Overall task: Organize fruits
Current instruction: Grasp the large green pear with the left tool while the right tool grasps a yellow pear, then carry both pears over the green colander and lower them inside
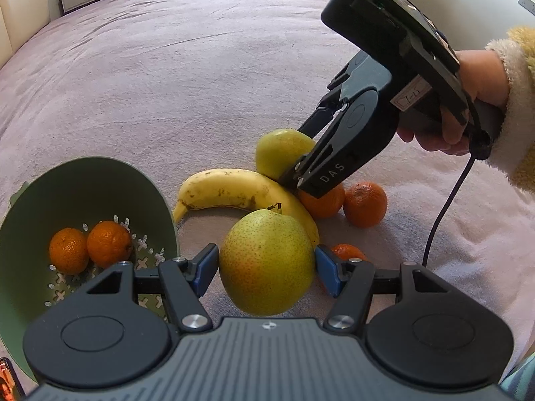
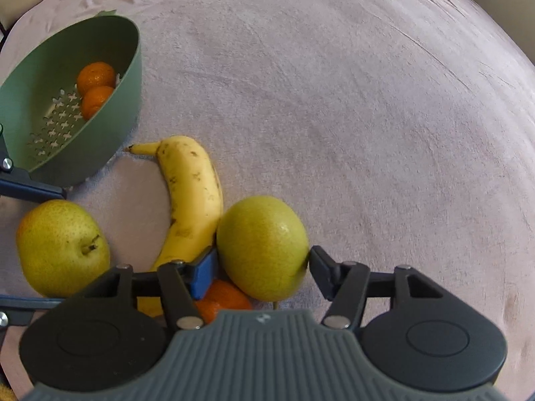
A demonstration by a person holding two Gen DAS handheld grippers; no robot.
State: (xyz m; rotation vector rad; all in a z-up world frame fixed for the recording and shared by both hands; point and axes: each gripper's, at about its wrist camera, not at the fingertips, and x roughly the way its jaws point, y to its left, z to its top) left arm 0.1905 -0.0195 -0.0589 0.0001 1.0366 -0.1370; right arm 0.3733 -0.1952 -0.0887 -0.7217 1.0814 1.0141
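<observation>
Pink bedspread (image 2: 334,100) carries everything. At far left sits the colander (image 1: 160,207) with two oranges (image 1: 88,247) inside. Next, the left hand-held gripper (image 1: 265,264) clasps a pear (image 1: 265,264), the colander just to its left (the nearer hand). A banana (image 2: 194,197) lies between. The right hand-held gripper (image 2: 262,260) brackets a second pear (image 2: 262,247), both pads seemingly touching it.
</observation>
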